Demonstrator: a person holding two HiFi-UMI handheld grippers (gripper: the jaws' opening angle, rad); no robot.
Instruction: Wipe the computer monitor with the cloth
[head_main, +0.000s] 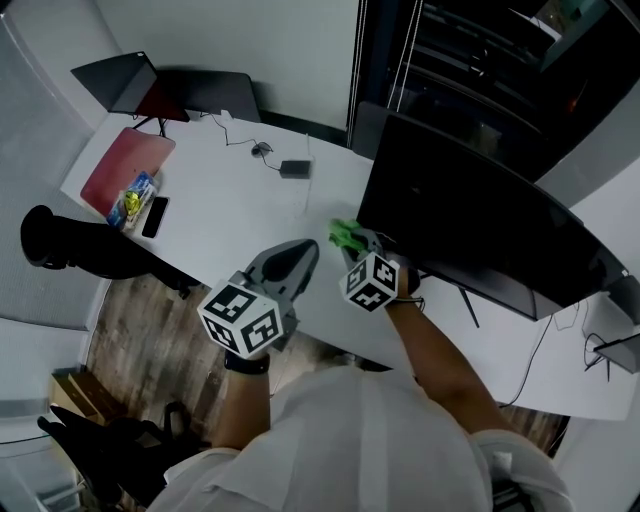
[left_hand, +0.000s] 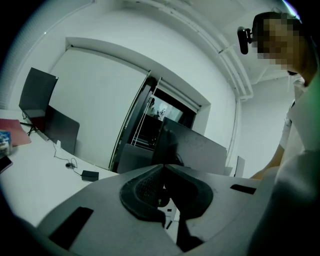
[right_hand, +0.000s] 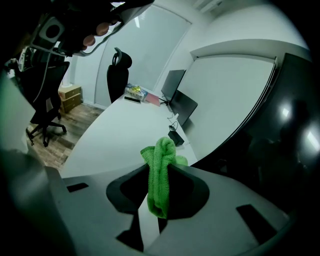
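At the monitor's (head_main: 470, 220) lower left corner, over the desk (head_main: 230, 205): right gripper (head_main: 356, 244), jaws clamped on a bunched green cloth (right_hand: 160, 172). Cloth sits just beside the screen edge; contact can't be made out. Left gripper (left_hand: 163, 169) is left of the monitor, jaws pressed together, nothing between them. Farther left of the monitor: black adapter (head_main: 295, 168), phone (head_main: 155, 216), red folder (head_main: 127, 167).

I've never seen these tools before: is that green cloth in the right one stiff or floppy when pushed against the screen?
Probably floppy: the green cloth folds and bunches between the right gripper's jaws. It looks light and fluffy, so it should flatten against the monitor.
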